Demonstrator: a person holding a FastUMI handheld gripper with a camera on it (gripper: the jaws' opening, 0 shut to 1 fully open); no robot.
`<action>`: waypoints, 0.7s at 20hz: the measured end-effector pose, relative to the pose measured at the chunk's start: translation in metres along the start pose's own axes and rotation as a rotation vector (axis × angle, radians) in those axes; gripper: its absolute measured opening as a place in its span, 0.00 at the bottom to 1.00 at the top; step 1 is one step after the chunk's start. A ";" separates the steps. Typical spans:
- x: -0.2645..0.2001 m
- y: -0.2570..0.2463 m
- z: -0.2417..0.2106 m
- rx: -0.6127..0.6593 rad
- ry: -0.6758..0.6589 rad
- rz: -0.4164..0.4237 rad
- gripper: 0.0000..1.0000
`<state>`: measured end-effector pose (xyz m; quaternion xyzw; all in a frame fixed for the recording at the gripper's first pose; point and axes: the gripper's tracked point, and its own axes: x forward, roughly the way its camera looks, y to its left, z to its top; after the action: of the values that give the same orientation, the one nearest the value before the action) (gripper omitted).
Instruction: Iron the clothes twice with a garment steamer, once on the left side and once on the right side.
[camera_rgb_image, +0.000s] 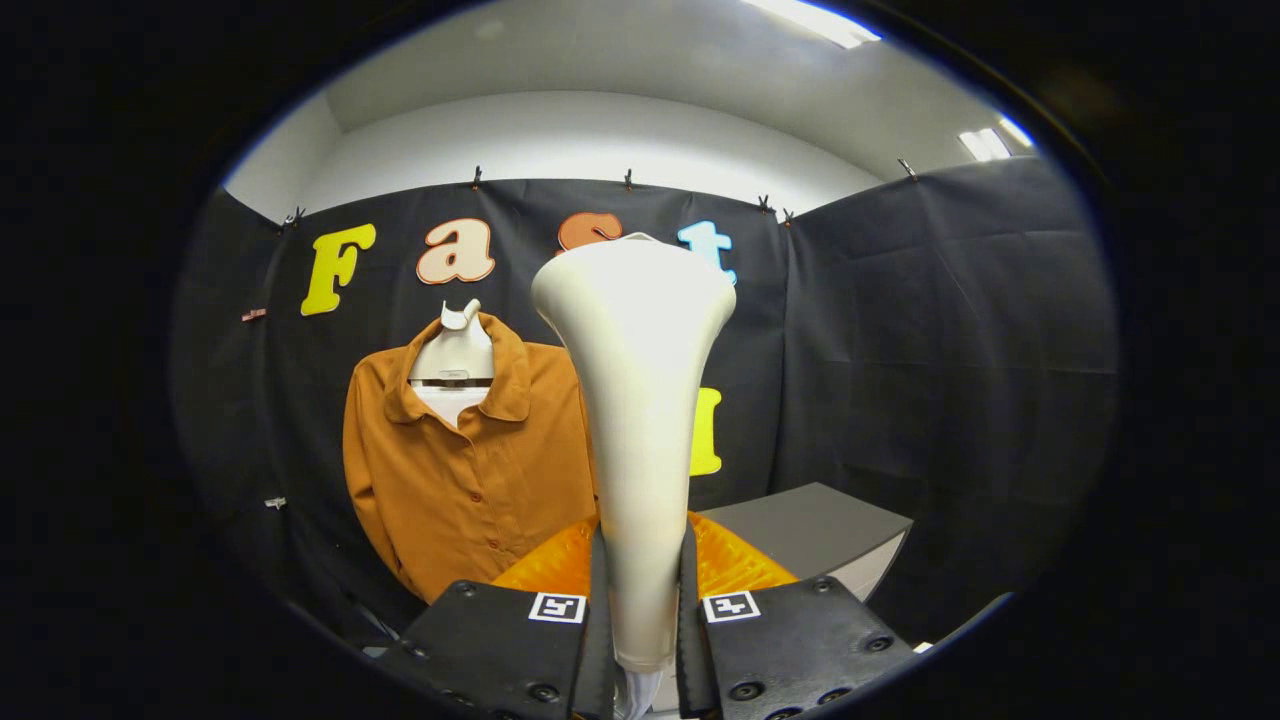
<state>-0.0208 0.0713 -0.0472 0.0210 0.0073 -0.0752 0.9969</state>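
Observation:
A cream-white garment steamer (636, 400) stands upright between my fingers, its narrow handle clamped low and its wide head flaring above. My gripper (640, 590) is shut on that handle, both fingers pressing its sides. Beyond the fingers and to the left, an orange-brown button shirt (470, 470) hangs on a white hanger (455, 350) against the black booth wall. The steamer head covers the shirt's right edge. The steamer stays some way short of the shirt.
A grey table top (810, 525) lies ahead on the right, beyond the fingers. Black cloth walls close the booth at the back and the right side. Small clips hold the cloth along its top edge.

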 end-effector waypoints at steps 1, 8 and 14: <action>0.000 0.000 -0.001 -0.001 0.002 0.000 0.28; -0.001 -0.005 -0.001 -0.001 -0.007 -0.008 0.28; -0.001 -0.004 -0.003 -0.001 -0.001 -0.005 0.28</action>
<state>-0.0225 0.0672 -0.0505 0.0203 0.0069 -0.0777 0.9967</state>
